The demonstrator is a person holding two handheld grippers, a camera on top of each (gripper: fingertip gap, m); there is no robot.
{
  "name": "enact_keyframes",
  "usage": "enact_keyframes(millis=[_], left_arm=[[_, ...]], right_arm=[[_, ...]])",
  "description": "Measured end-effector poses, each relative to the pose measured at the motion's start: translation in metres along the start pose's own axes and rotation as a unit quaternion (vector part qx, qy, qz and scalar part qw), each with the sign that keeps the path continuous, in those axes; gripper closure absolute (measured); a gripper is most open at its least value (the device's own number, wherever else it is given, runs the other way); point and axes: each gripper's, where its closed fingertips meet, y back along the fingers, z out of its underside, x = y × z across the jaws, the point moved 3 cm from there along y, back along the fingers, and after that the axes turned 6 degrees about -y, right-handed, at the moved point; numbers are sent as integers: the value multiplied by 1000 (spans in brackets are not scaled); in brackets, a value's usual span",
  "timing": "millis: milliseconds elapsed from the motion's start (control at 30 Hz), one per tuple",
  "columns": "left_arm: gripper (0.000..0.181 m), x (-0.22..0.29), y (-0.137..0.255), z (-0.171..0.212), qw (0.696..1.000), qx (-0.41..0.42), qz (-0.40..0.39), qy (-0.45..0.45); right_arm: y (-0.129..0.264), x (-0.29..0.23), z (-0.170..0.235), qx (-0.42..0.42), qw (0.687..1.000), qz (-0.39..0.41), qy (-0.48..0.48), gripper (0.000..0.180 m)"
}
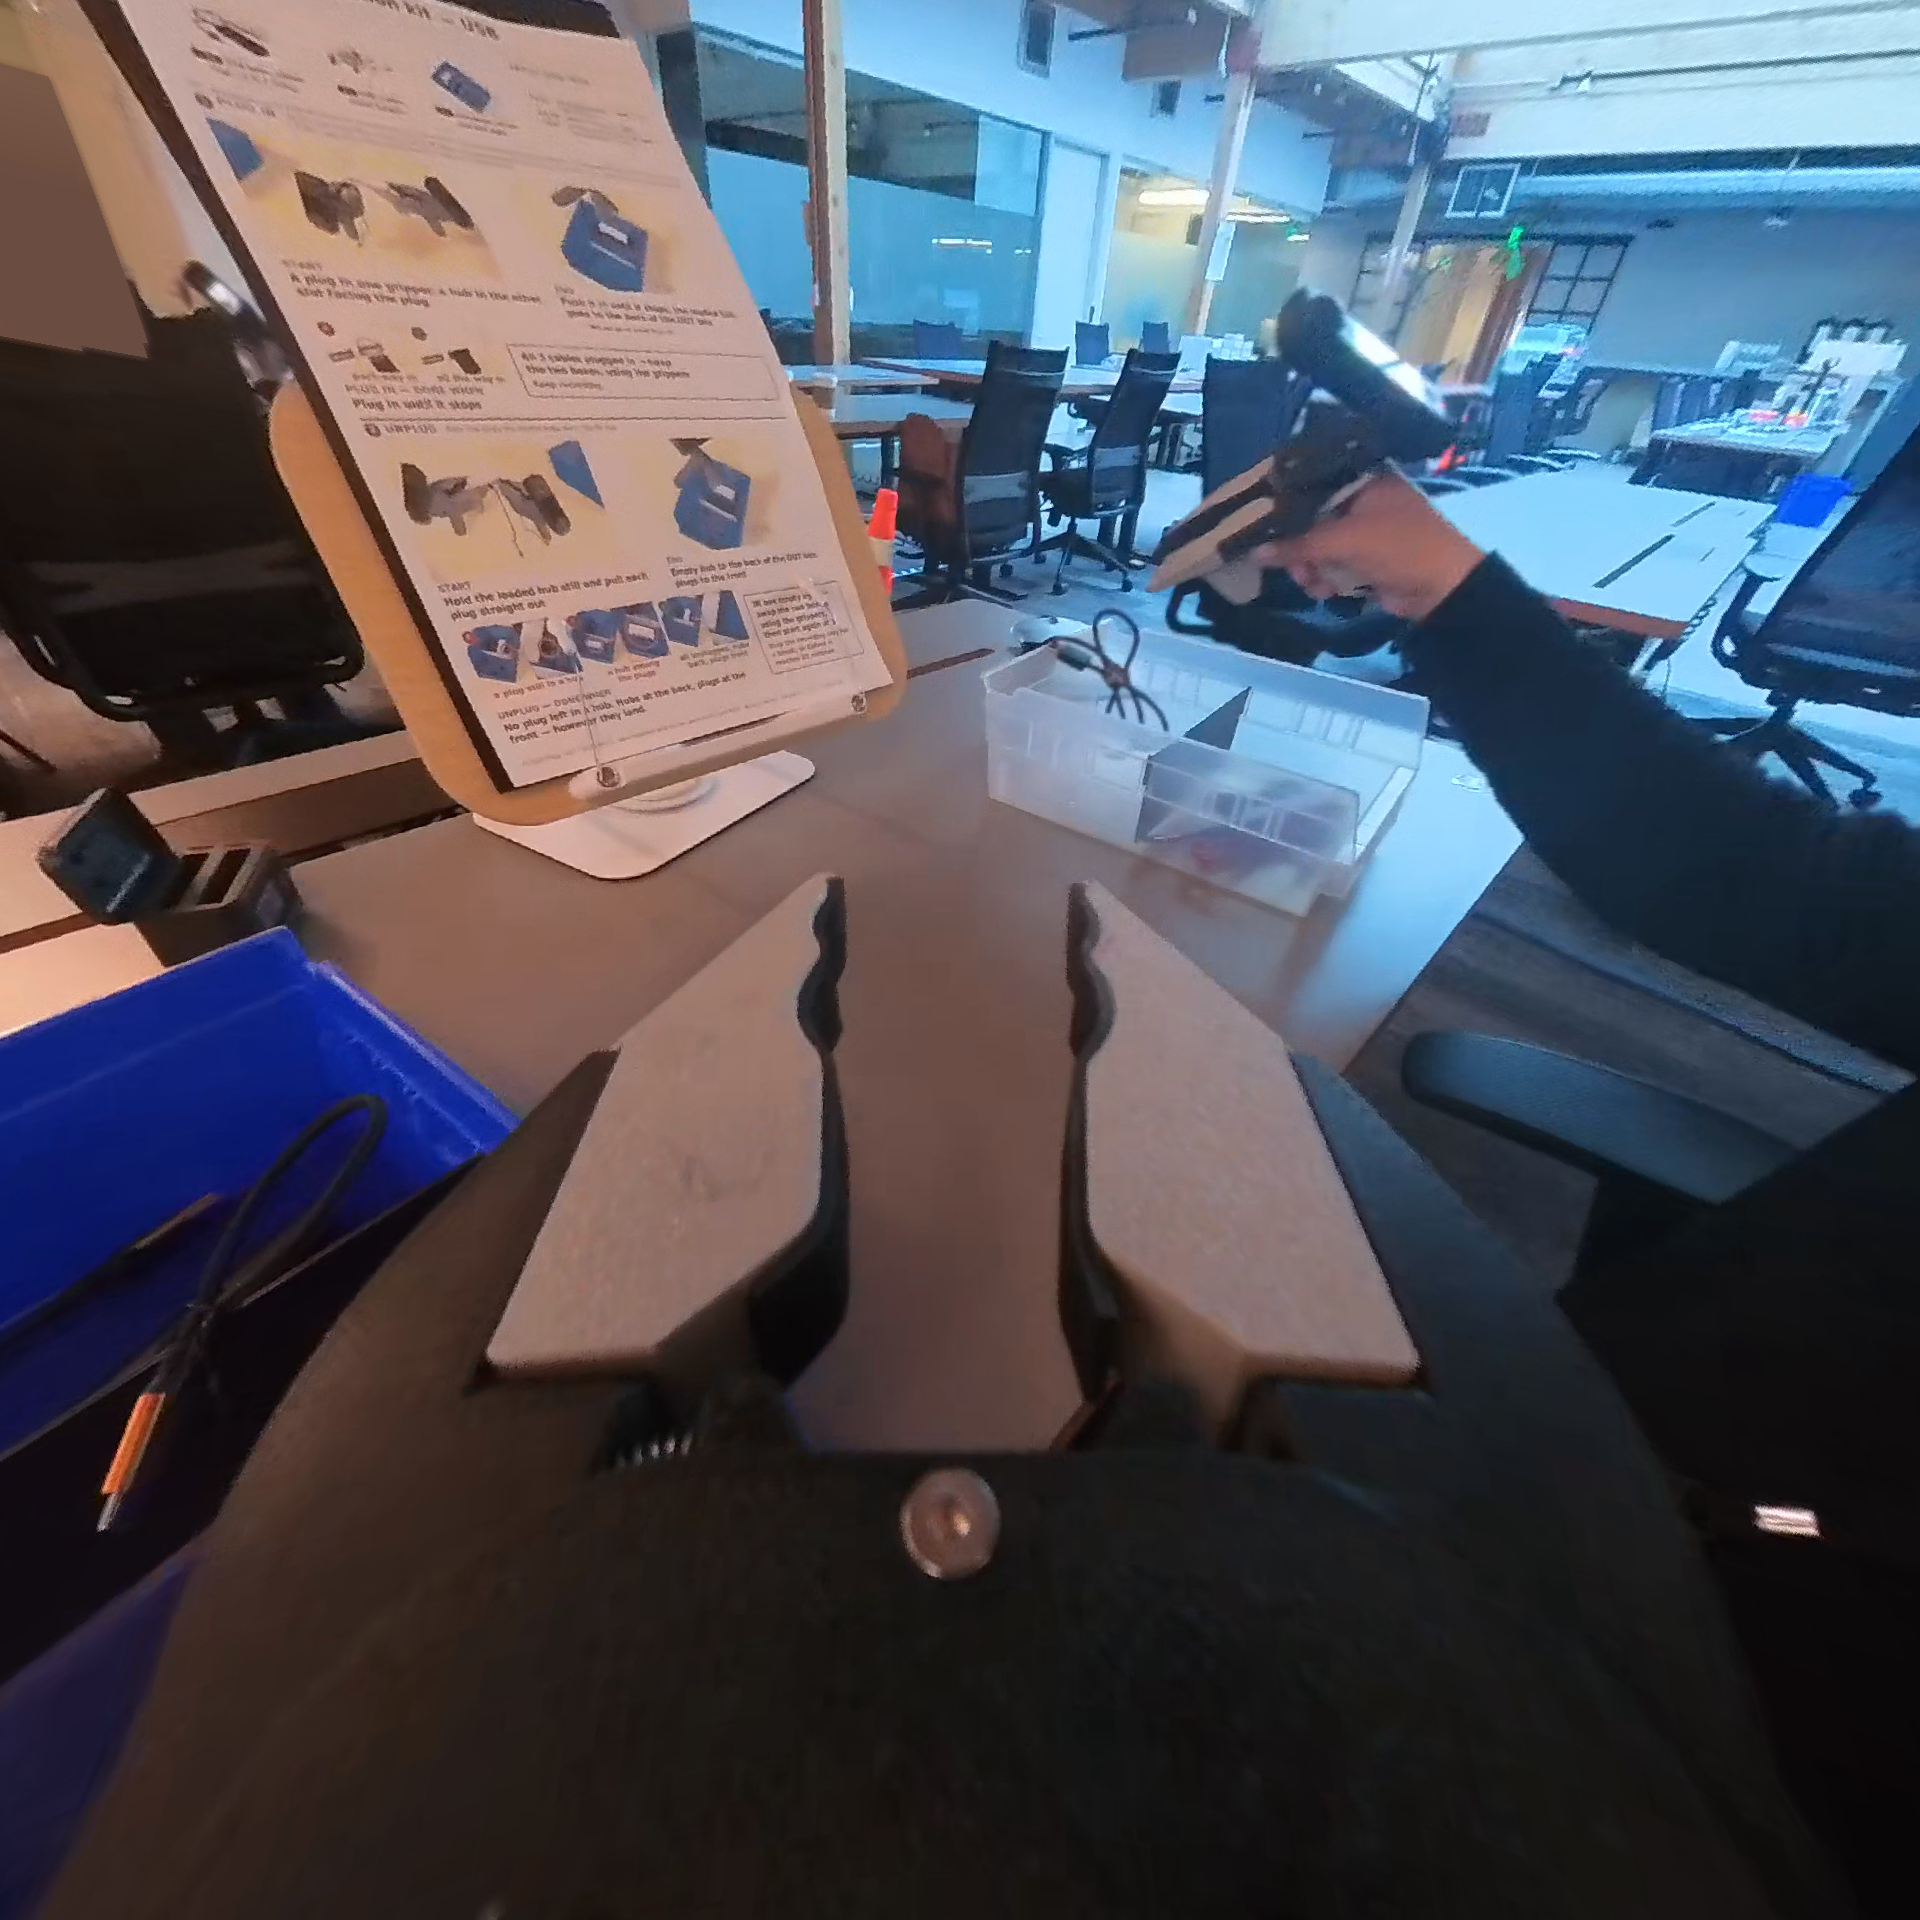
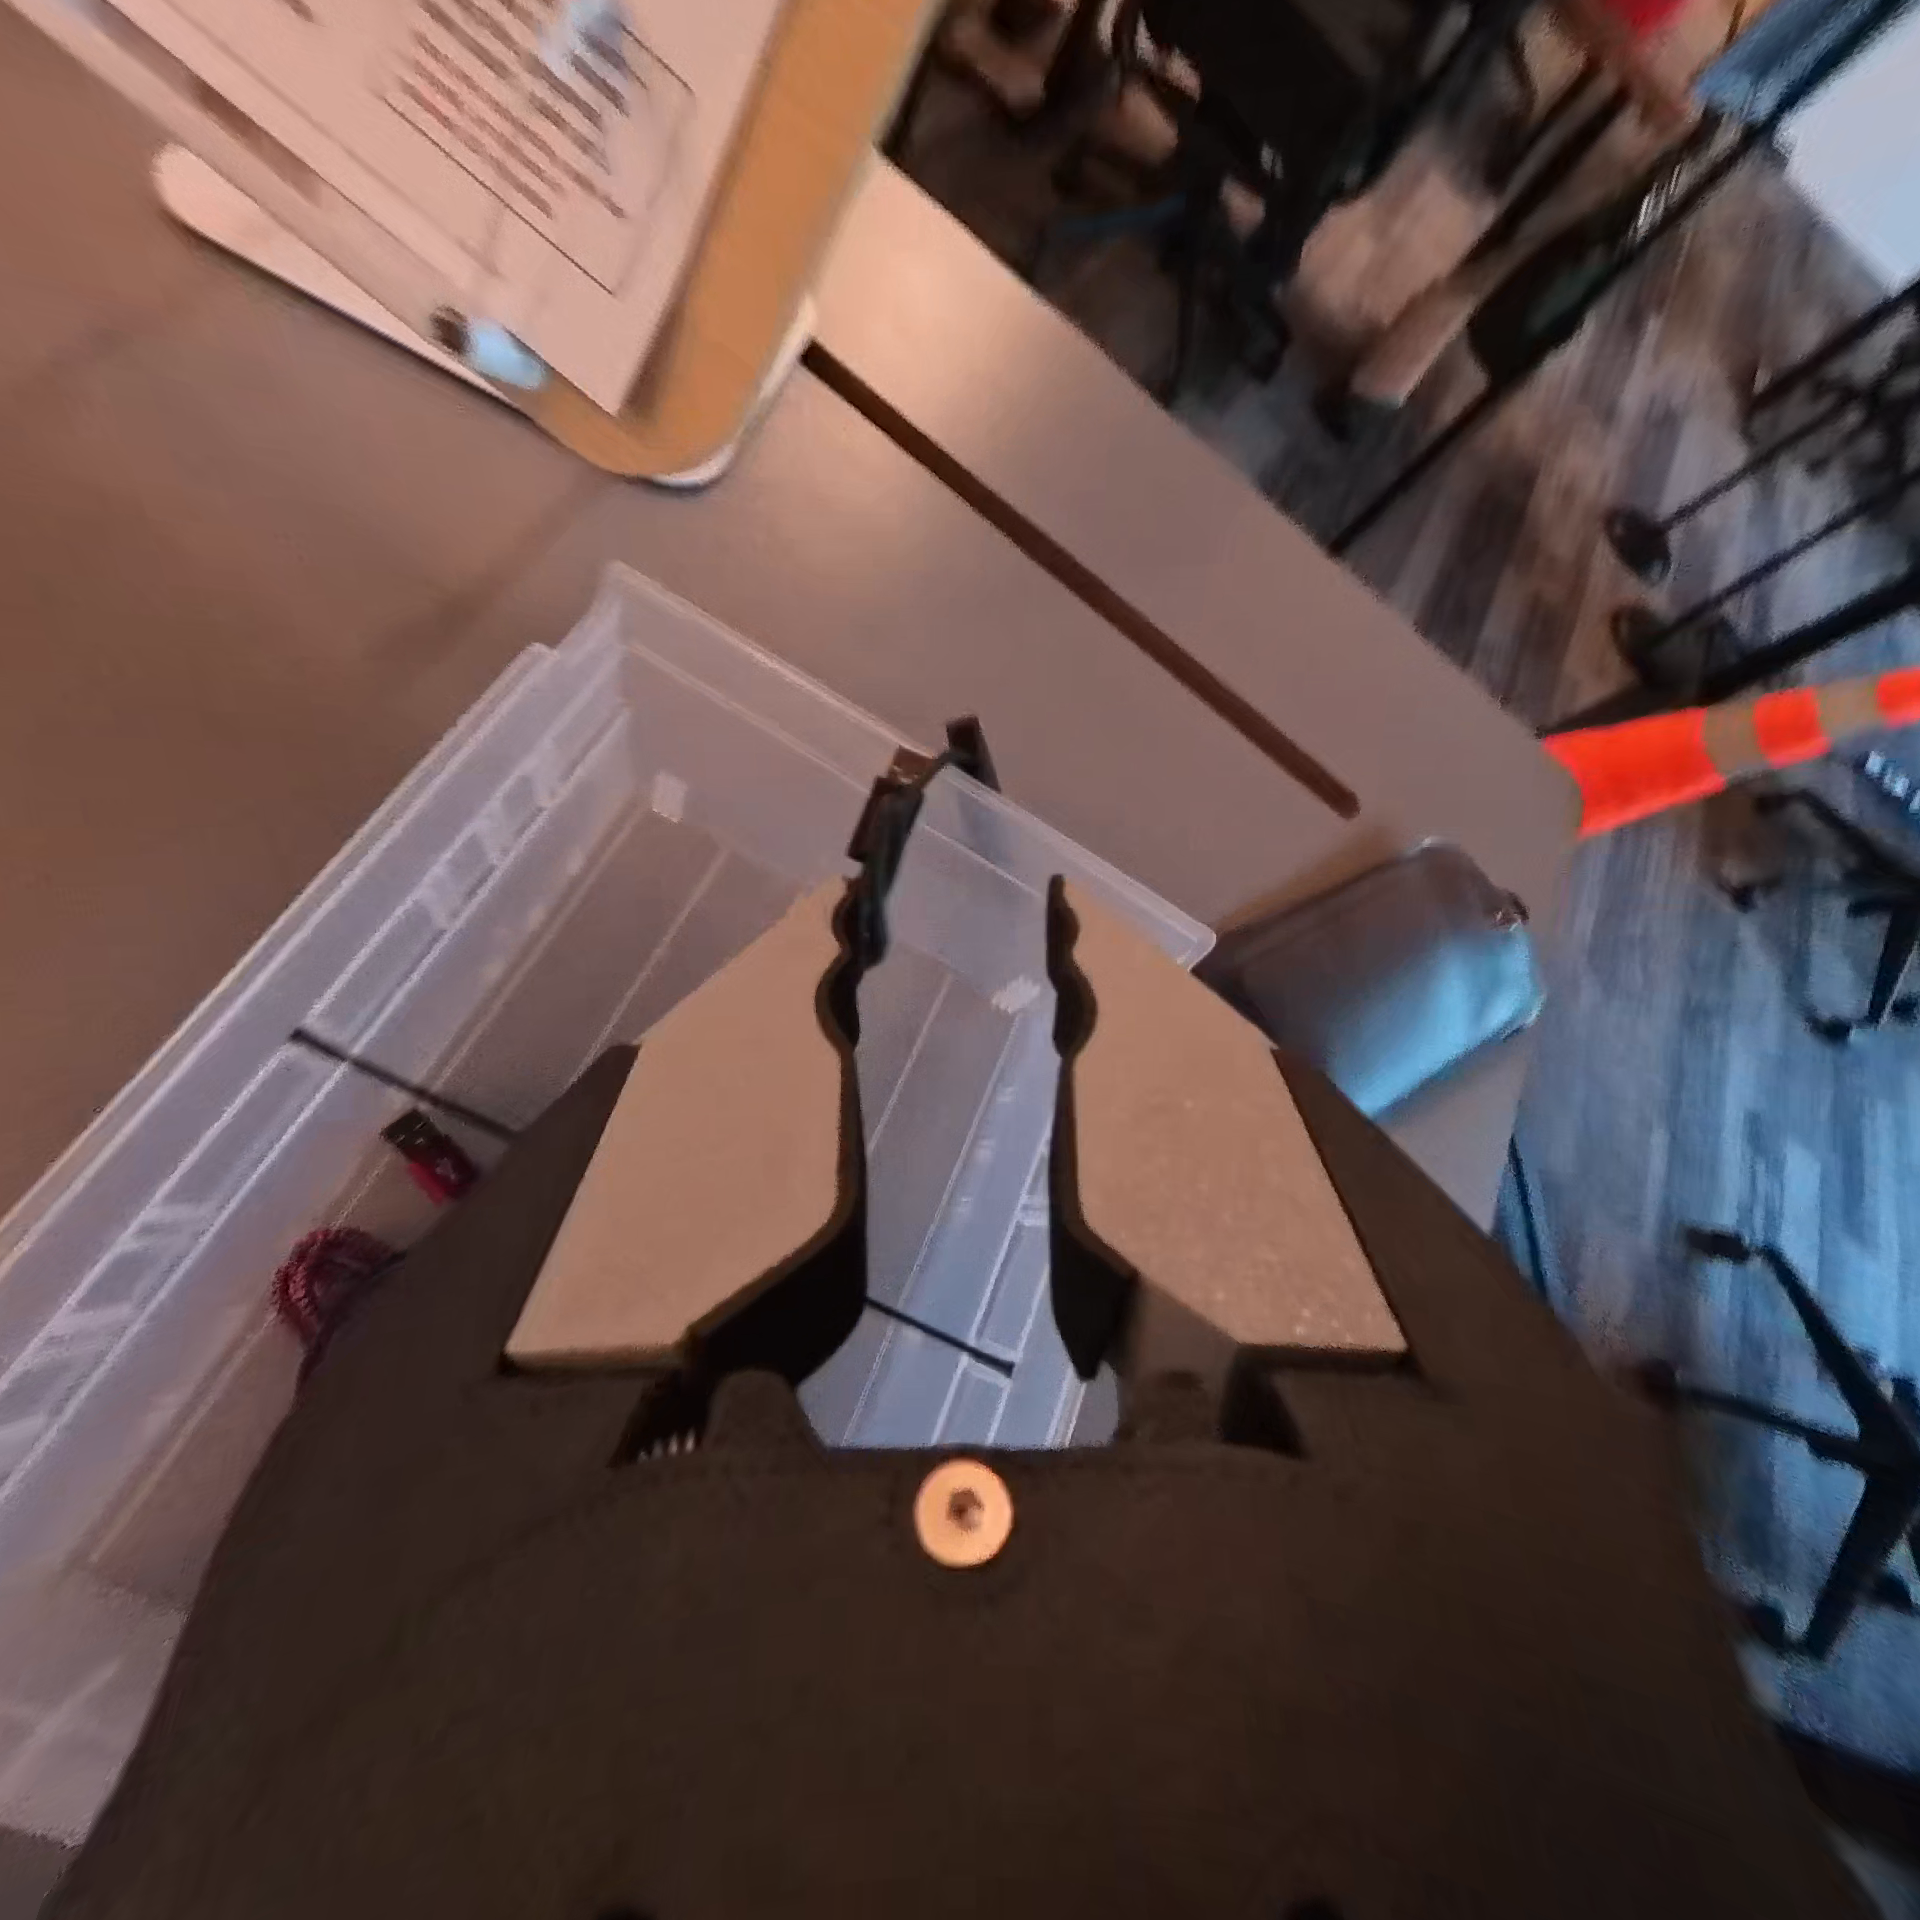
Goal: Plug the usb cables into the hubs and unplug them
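Barely begun, judging by both claws, left claw and right claw, spread and empty, one cable lying in the blue bin at the tabletop's left edge, another cable in the clear tray near its far right corner, no plugging visible.

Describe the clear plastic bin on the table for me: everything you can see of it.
The clear bin is a shallow, see-through plastic tray resting flat on the brown table, to the right of the instruction stand. Dark dividers split it into compartments. A looped black cable sits in the far section, rising above the rim; a red braided cable lies in a near one. The right tongs hover open above it, touching nothing; that view is blurred.
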Motion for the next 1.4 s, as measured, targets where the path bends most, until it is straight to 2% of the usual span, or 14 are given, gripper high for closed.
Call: enact_keyframes(millis=[167, 300, 367, 467, 500, 633, 800, 867, 1000, 1133, 1200, 1267, 1333, 1400], left_arm=[[141, 5, -2, 2, 1000, -13, -5, -18], [141, 3, -2, 6, 1000, -18, -6, -14], [141, 1, -2, 7, 1000, -17, -3, -8], [142, 0, -2, 8, 1000, -16, -1, -6], [142, 0, -1, 7, 1000, -17, 0, -7], [143, -2, 1, 7, 1000, -16, -4, -12], [143, -4, 0, 9, 1000, -17, 3, -5], [143, -3, 2, 8, 1000, -18, 0, -10], [144, 0, 10, 0, 1000, -2, -2, -13], [145, 3, 10, 0, 1000, 1, 4, -11], [144, 4, 7, 1, 1000, -4, 8, -11], [142, 4, 6, 2, 1000, -10, 0, -15], [136, -11, 13, 1, 998, -9, -61, -19], [134, -31, 31, 0, 991, -9, -134, -22]], right_arm=[[-40, -15, 16, -108, 992, -54, -48, 117], [-67, -29, 27, -155, 980, -83, -91, 106], [-81, -36, 29, -163, 975, -104, -107, 115], [-94, -21, 35, -179, 976, -53, -110, 167], [-93, -20, 33, -175, 977, -54, -112, 167], [-64, -5, -8, -81, 991, -22, -102, 169], [10, 13, -77, 86, 995, 28, -51, 170], [37, 10, -88, 94, 995, 14, -23, 170], [63, -2, -79, 20, 996, -60, 69, 170], [56, -14, -52, -60, 970, -113, 208, 170], [37, -25, -37, -84, 952, -131, 262, 169], [4, -26, -19, -126, 944, -100, 288, 170], [-33, -28, 11, -193, 929, -71, 308, 169], [-57, -22, 49, -287, 892, -26, 349, 154]])
